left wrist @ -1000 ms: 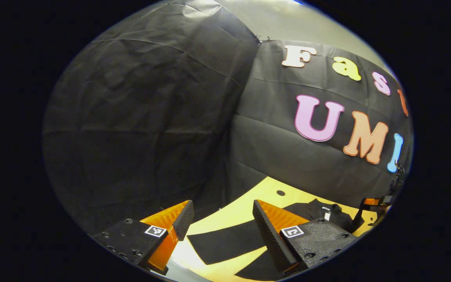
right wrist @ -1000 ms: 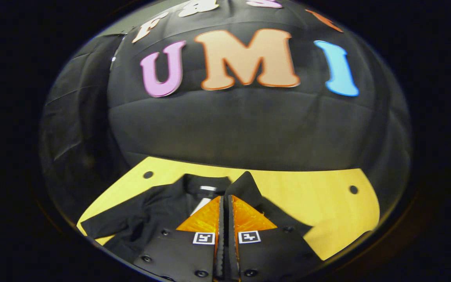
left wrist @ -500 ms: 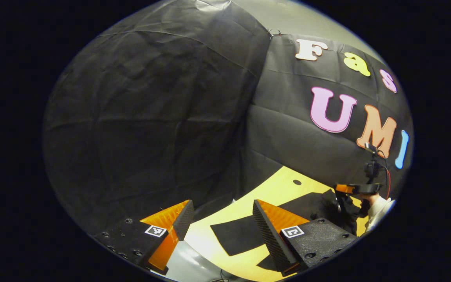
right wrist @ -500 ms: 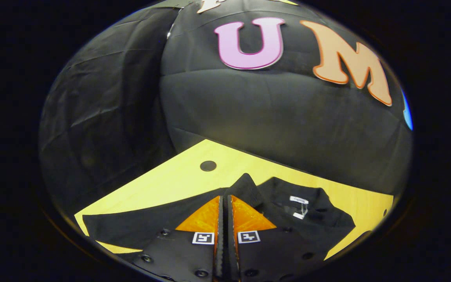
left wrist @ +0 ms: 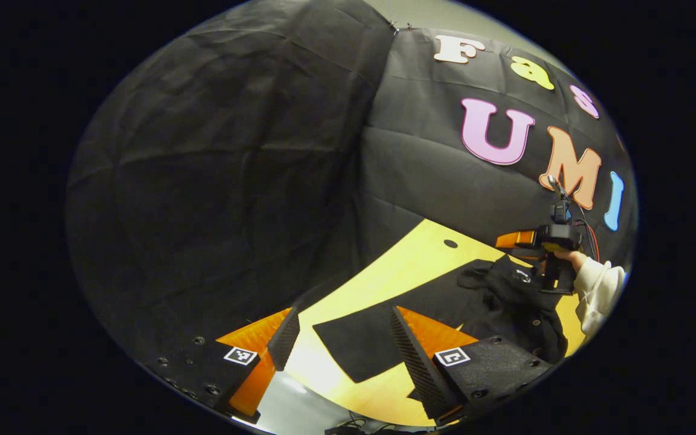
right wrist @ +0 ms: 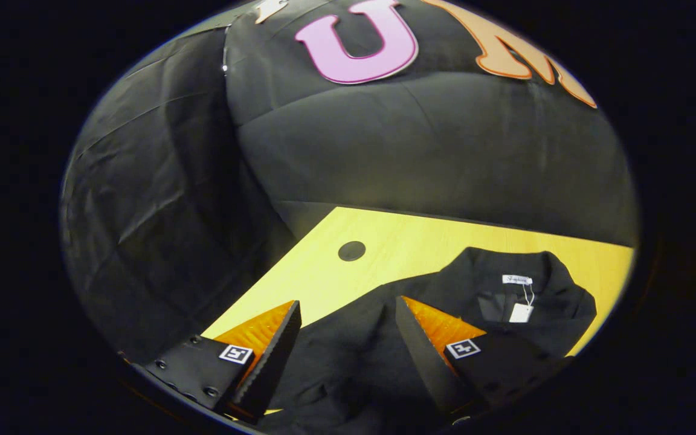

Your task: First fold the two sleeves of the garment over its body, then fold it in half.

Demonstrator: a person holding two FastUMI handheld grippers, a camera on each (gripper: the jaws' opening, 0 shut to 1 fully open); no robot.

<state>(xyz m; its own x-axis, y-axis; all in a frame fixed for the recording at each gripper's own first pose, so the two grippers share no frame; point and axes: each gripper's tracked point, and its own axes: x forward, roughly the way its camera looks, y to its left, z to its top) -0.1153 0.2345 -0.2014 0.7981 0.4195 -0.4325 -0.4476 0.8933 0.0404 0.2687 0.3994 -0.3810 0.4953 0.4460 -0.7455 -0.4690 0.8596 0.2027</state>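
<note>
I judge that one sleeve is now folded over the body, and the other sleeve and the fold in half are left. In my right gripper view the black garment (right wrist: 384,338) lies on the yellow table (right wrist: 396,241), with its collar and a white tag (right wrist: 520,312) at about 3 o'clock from my fingers. My right gripper (right wrist: 348,344) stands wide open above the cloth and holds nothing.

In my left gripper view the left sleeve (left wrist: 360,344) lies flat on the table, stretching out to about 7 o'clock from the bunched body (left wrist: 517,302), so this sleeve is not folded yet. My left gripper (left wrist: 342,344) is also wide open and empty, above the table edge near this sleeve. Far off at 3 o'clock I see my other gripper in a hand (left wrist: 568,257) with a pale cuff.

Half a second ago my right jaws were closed tight on cloth; now they have let it go. The left jaws were open then as now.
</note>
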